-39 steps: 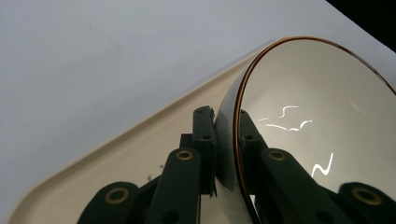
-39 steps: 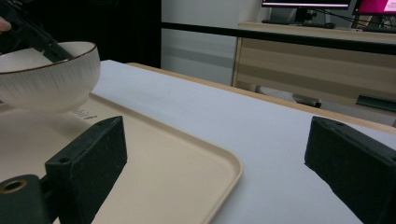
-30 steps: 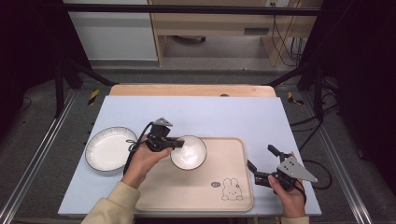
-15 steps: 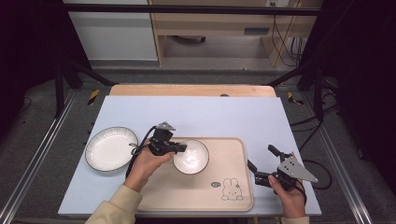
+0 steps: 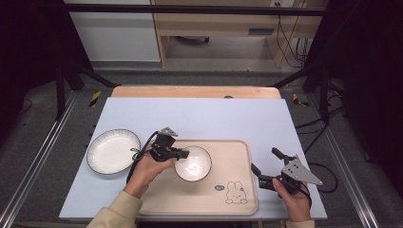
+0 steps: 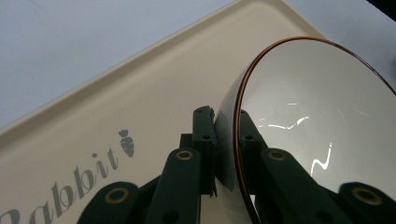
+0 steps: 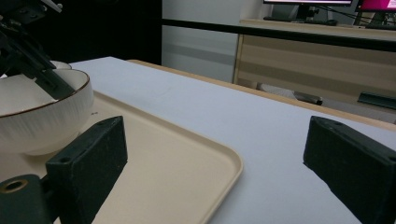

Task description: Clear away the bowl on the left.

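Bowl gripped at its rim over the tray

At the left of the high view a white plate [image 5: 113, 151] is seen; right of it, the left gripper [image 5: 183, 154] is clamped on the near-left rim of the brown-edged white bowl [image 5: 193, 164], held centre-frame on the cream rabbit tray [image 5: 228, 199]. The right gripper [image 5: 264, 167], jaws spread and empty, is kept at the lower right.

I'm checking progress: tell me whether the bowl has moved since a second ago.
Yes. The bowl, clamped at its rim by the left gripper, has shifted slightly right, further onto the tray.
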